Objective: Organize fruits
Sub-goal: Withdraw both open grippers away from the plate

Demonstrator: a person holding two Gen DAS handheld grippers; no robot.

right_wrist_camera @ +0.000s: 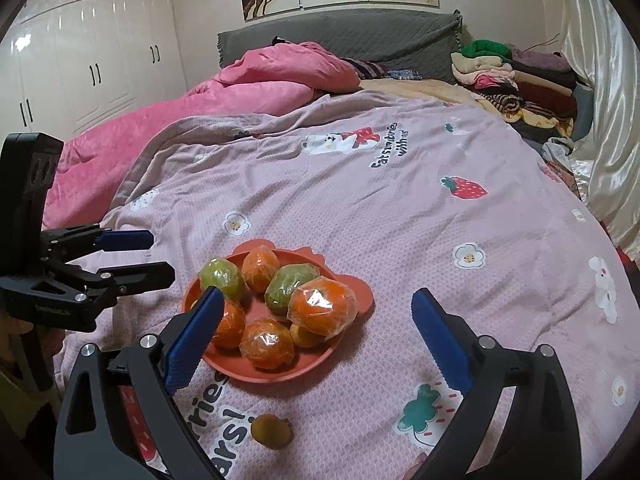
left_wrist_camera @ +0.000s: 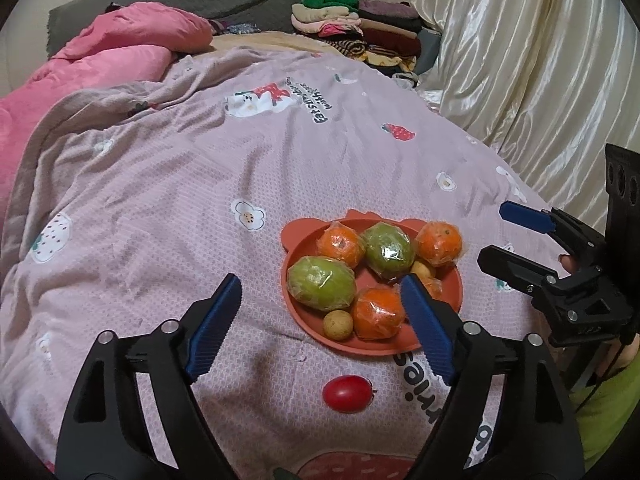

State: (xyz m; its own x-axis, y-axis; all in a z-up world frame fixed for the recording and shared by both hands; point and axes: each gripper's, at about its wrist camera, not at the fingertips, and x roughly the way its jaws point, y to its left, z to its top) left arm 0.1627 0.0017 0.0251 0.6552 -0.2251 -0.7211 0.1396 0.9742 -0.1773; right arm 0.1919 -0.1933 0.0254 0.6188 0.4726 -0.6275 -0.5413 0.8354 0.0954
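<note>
An orange-red plate (left_wrist_camera: 297, 240) sits on the pink printed bedspread (left_wrist_camera: 160, 184), filled with two plastic-wrapped green fruits (left_wrist_camera: 322, 283), several wrapped oranges (left_wrist_camera: 378, 314) and small yellow-brown fruits (left_wrist_camera: 338, 325). A red tomato (left_wrist_camera: 346, 393) lies on the sheet in front of the plate, below my left gripper (left_wrist_camera: 320, 284), which is open and empty. My right gripper (right_wrist_camera: 316, 294) is open over the plate's near right side (right_wrist_camera: 256, 376), with nothing between its fingers. A small brown fruit (right_wrist_camera: 272, 430) rests on the sheet under it. Each gripper shows in the other's view: right (left_wrist_camera: 494, 234), left (right_wrist_camera: 160, 256).
A pink duvet (right_wrist_camera: 248, 92) is bunched at the far left of the bed. Folded clothes (right_wrist_camera: 516, 76) are stacked at the far right beside a cream curtain (left_wrist_camera: 540, 60). A grey headboard (right_wrist_camera: 360, 36) and white wardrobe (right_wrist_camera: 80, 60) stand behind.
</note>
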